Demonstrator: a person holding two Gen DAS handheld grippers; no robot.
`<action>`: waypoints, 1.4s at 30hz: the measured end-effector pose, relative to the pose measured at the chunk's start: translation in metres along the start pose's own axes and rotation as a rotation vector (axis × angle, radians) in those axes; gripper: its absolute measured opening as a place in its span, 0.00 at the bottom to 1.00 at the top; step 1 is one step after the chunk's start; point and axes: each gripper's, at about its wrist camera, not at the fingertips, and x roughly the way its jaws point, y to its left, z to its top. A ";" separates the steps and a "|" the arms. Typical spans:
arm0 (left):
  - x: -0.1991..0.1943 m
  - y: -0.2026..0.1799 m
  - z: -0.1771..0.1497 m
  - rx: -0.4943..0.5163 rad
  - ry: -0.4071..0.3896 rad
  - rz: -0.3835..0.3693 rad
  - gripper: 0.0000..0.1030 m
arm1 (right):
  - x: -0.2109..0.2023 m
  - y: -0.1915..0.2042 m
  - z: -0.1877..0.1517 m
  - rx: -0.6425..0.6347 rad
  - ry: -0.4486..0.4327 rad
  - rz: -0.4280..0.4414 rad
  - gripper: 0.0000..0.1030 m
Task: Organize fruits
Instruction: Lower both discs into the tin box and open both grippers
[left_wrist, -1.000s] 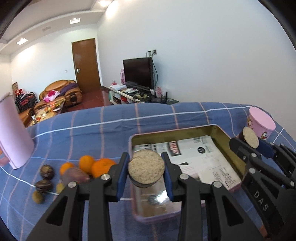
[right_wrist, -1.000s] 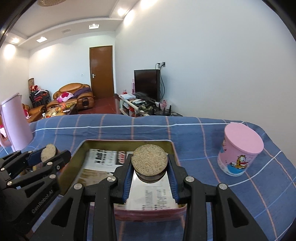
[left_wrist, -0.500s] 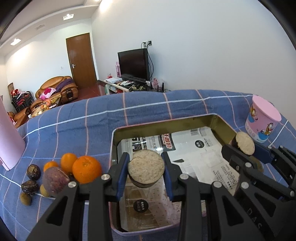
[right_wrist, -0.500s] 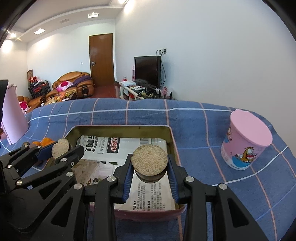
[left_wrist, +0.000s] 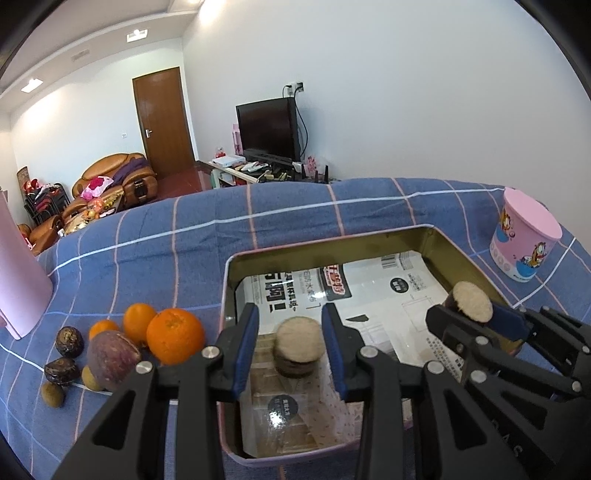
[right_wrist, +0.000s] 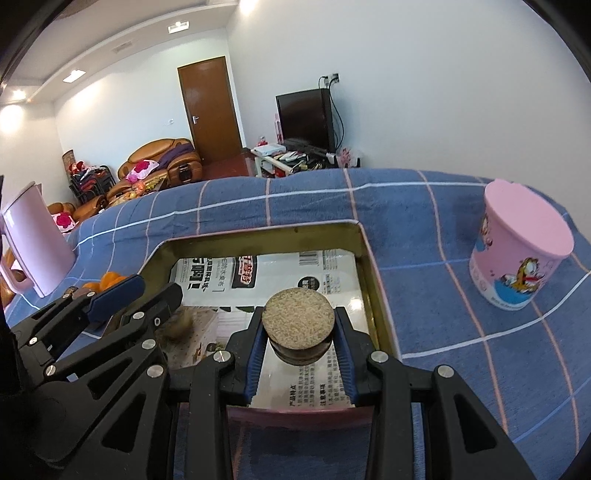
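The pink jug (left_wrist: 20, 273), left of the left gripper (left_wrist: 291, 343), is cut off by the picture's edge. In the right wrist view the oranges (right_wrist: 107, 279) are mostly hidden behind the left gripper's fingers (right_wrist: 118, 290). The tin's (right_wrist: 376, 295) near rim is covered by the right gripper (right_wrist: 298, 350). The print on the liner paper (left_wrist: 402, 295) cannot be read.

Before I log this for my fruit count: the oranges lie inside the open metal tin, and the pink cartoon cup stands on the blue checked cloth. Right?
Not quite. The oranges lie on the blue checked cloth, left of the open metal tin, not inside it, as the left wrist view shows. The pink cartoon cup does stand on the cloth.
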 end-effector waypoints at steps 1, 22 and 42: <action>-0.001 0.000 0.000 -0.001 -0.003 0.001 0.38 | 0.000 0.000 0.000 0.004 -0.001 0.004 0.37; -0.034 0.028 -0.004 -0.054 -0.149 0.080 1.00 | -0.057 -0.006 0.000 0.010 -0.383 -0.244 0.71; -0.045 0.082 -0.028 -0.098 -0.143 0.129 1.00 | -0.066 0.019 -0.013 0.038 -0.388 -0.294 0.71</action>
